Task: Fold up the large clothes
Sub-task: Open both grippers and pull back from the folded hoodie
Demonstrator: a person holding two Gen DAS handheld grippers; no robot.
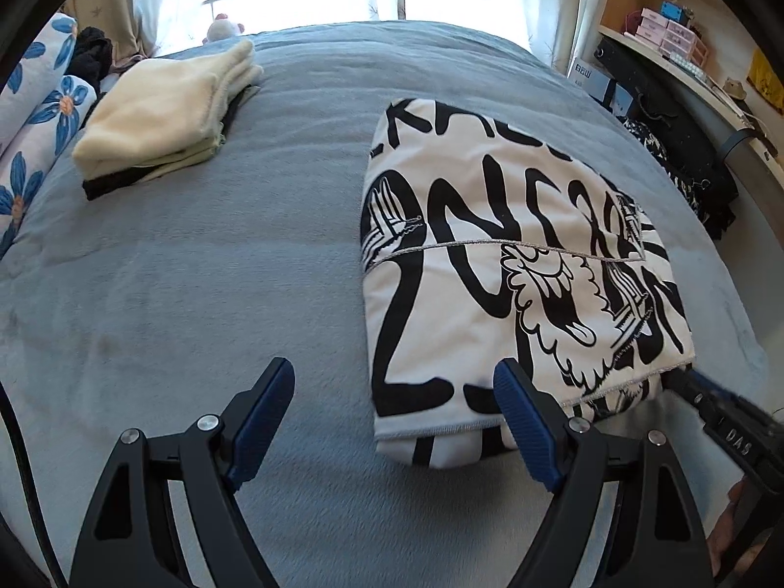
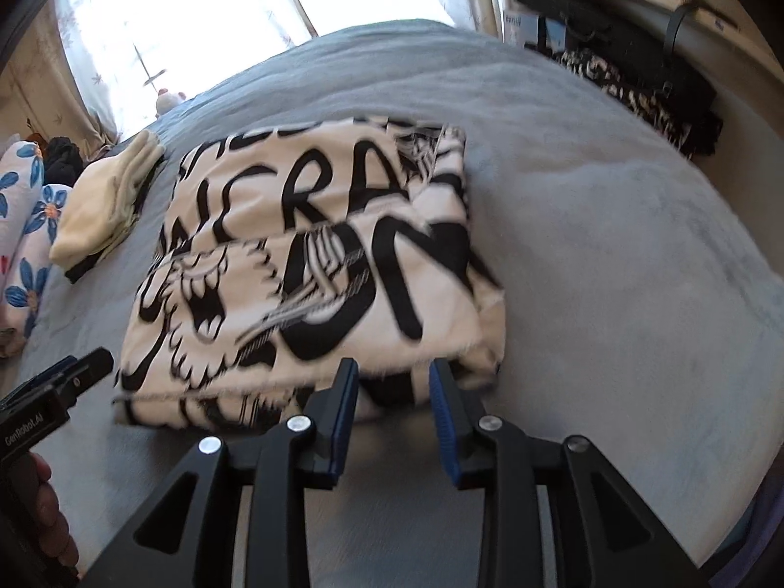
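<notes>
A white garment with bold black lettering (image 1: 514, 264) lies folded into a thick rectangle on the grey blanket (image 1: 220, 269) of a bed. My left gripper (image 1: 392, 392) hovers at its near left corner, open wide with only blanket between the fingers. In the right wrist view the same garment (image 2: 313, 255) fills the middle, blurred. My right gripper (image 2: 394, 372) sits at its near edge, the jaws partly apart and the pads not pressing on the cloth. Each gripper shows at the edge of the other's view: the right gripper (image 1: 686, 384), the left gripper (image 2: 95, 360).
A folded cream stack (image 1: 166, 112) on a black garment lies at the far left of the bed. Floral pillows (image 1: 34, 112) line the left side. A black case (image 1: 676, 147) and shelves (image 1: 661, 24) stand along the right. Curtains and a plush toy (image 1: 223, 27) are behind.
</notes>
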